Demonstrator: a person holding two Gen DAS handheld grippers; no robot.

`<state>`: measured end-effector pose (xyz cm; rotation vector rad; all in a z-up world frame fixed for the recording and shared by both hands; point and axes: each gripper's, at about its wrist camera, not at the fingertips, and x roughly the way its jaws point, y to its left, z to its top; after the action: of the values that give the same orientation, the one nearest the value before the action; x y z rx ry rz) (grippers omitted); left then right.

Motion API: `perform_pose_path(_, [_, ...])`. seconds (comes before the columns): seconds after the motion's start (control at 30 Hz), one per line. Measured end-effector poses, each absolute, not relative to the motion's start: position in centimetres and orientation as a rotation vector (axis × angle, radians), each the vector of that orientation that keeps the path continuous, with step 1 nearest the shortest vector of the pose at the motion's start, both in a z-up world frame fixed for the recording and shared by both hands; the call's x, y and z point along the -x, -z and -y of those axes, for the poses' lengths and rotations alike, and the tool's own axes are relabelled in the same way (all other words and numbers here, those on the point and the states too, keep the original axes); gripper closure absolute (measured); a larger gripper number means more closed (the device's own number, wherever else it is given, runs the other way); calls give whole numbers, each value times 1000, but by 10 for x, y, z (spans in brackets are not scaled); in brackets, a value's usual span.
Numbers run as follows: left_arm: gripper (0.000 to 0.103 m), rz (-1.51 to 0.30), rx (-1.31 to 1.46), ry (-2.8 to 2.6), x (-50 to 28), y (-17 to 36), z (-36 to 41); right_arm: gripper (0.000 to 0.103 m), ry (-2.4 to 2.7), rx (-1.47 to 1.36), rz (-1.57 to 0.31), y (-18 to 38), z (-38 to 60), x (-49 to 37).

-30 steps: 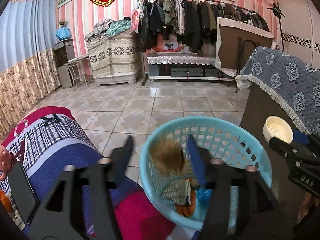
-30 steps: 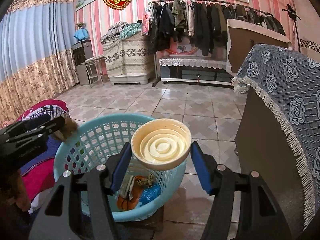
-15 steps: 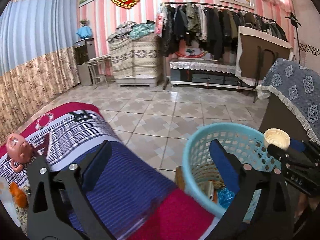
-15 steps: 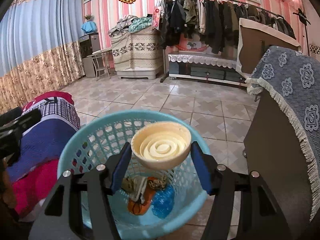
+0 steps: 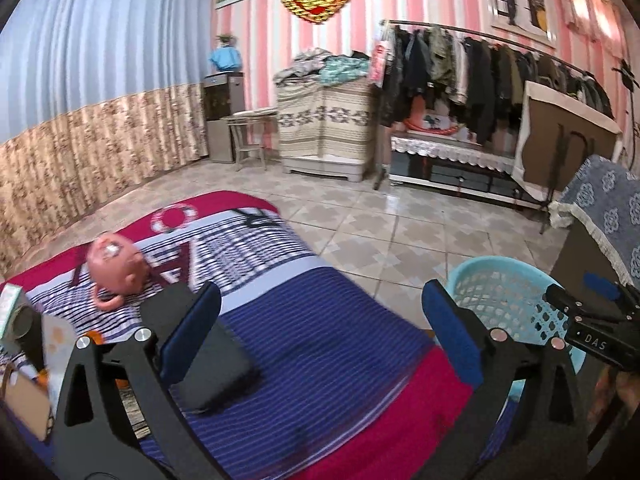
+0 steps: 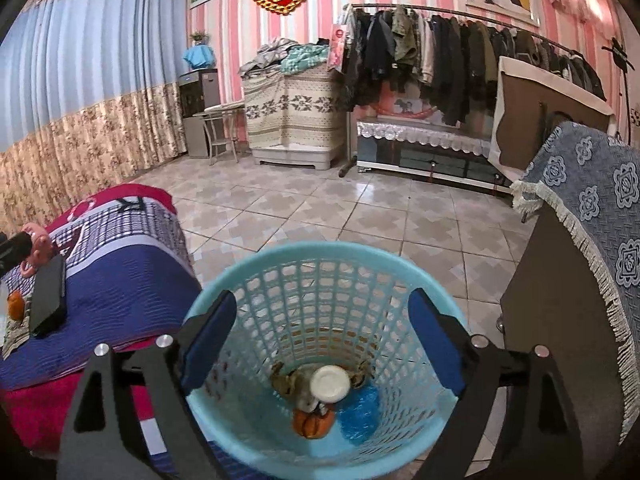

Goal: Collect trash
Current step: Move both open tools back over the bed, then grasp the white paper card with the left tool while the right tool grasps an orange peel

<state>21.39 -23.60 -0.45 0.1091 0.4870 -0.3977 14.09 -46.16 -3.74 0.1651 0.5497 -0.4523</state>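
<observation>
A light blue mesh basket (image 6: 320, 264) stands on the floor beside a low cloth-covered table (image 6: 120, 280). Inside it lie a cream cup (image 6: 330, 383), an orange peel (image 6: 312, 424), a blue wrapper (image 6: 360, 412) and brownish scraps. My right gripper (image 6: 320, 340) is open and empty above the basket's mouth. My left gripper (image 5: 320, 332) is open and empty over the striped table cloth (image 5: 300, 344); the basket (image 5: 500, 292) is to its right, with the right gripper (image 5: 592, 316) over it.
On the table lie a black flat case (image 5: 212, 364), a pink pig-shaped pot (image 5: 114, 266), an orange fruit (image 6: 15, 304) and boxes (image 5: 24, 360) at the left edge. A dark cabinet with a blue patterned cover (image 6: 592, 216) stands right of the basket. Tiled floor (image 6: 360, 208) lies beyond.
My right gripper opened and the cream cup dropped into the basket. My left gripper swung left from the basket to over the table, open throughout the last half second.
</observation>
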Motion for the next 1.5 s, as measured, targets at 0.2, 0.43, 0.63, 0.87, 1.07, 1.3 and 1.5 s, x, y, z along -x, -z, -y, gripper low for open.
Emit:
perform_pose_path(0.2, [6,-467,-84,300,-205,-8,180,15,385,-159,-523,24,425,-145])
perform_pose_path(0.43, [6,-468,-86,170,-199,-10,113,14,291,-138,-525,23,374,-159])
perform_pose_path(0.63, [6,-520,-59,55,-204,9,52,14,196,-133,-559,35,332,-177])
perform_pose_path(0.87, [6,-615,10,-14,-217,43,6,14,113,-62,-583,50,285,-196])
perform_pose_path(1.07, [8,-695,46,-32,-233,68,-4,14,73,-47,-604,56,264,-205])
perform_pose_path(1.3, [48,-790,72,-1,-247,88,-9,14,29,-4,-611,59,238,-215])
perform_pose_path(1.5, [84,-776,72,31,-243,86,-7,15,-4,3,-625,61,225,-219])
